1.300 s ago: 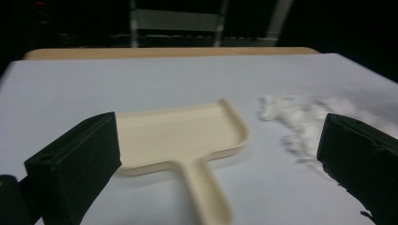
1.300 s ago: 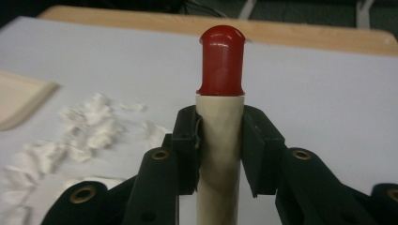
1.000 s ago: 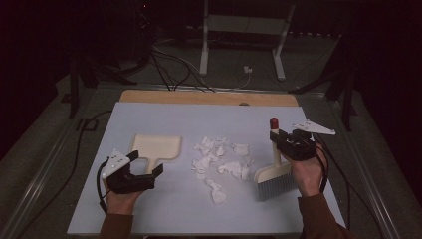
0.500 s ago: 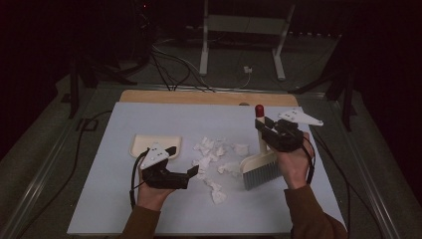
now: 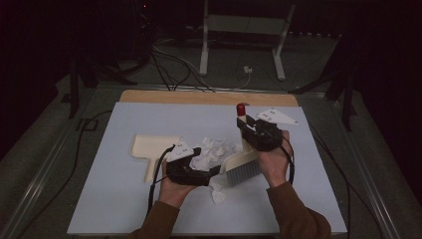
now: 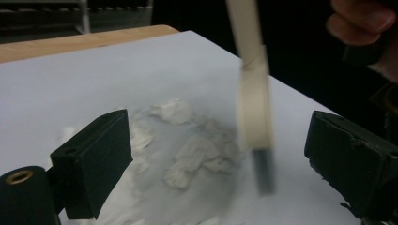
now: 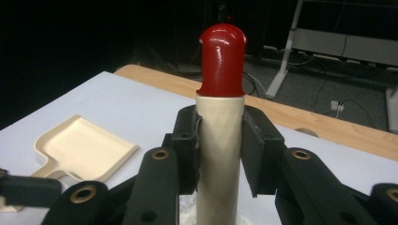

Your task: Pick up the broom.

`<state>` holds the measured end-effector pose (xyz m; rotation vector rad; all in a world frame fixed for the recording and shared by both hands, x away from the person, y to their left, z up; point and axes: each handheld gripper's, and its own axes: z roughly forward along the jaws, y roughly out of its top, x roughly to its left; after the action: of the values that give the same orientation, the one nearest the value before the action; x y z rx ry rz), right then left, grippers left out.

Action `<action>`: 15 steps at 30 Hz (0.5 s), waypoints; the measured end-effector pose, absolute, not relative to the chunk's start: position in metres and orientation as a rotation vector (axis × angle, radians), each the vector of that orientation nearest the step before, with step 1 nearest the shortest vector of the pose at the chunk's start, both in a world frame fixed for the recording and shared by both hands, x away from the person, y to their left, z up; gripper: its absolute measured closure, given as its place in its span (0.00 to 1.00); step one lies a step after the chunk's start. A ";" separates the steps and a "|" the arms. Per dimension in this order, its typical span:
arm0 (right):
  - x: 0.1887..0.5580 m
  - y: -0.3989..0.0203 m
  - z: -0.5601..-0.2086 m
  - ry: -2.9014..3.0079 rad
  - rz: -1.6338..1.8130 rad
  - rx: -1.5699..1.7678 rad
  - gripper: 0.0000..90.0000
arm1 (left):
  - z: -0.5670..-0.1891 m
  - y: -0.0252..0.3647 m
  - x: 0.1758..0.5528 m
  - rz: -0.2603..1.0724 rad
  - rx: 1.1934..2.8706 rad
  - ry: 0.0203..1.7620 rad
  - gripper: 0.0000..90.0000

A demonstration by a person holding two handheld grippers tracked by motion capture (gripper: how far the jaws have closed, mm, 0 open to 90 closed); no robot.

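The right gripper (image 5: 247,130) has its fingers (image 7: 187,140) clamped tight on the cream handle of a hand brush (image 5: 242,167), one pad pressed to each side of the handle just below its red cap (image 7: 222,58). In the high view the brush slants from the red cap, up by the gripper, down to its grey bristles (image 5: 244,173), which sit at the near edge of a heap of crumpled white paper scraps (image 5: 211,149) on the white desk (image 5: 114,199).

The left gripper (image 5: 211,173) lies low, just beside the bristles, on their left in the high view. Its jaws have just been closing a little but stand wide apart, with nothing gripped. In the left gripper view the brush head (image 6: 256,117) hangs blurred in the gap between the two fingers (image 6: 94,164), nearer the right one and touching neither, with the paper scraps lying on the desk behind and below it.

A cream dustpan (image 5: 152,149) lies flat on the desk, just left of the left gripper and the scraps.
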<state>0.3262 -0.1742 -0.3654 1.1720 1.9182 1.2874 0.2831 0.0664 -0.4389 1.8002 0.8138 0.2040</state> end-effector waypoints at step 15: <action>0.321 -0.152 -0.358 1.913 1.379 1.136 0.77 | -0.452 0.041 0.309 0.023 1.837 0.814 0.55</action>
<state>0.3214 -0.1516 -0.3582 1.1365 1.9126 1.3789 0.3087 0.0413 -0.4522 1.8370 0.8141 0.0234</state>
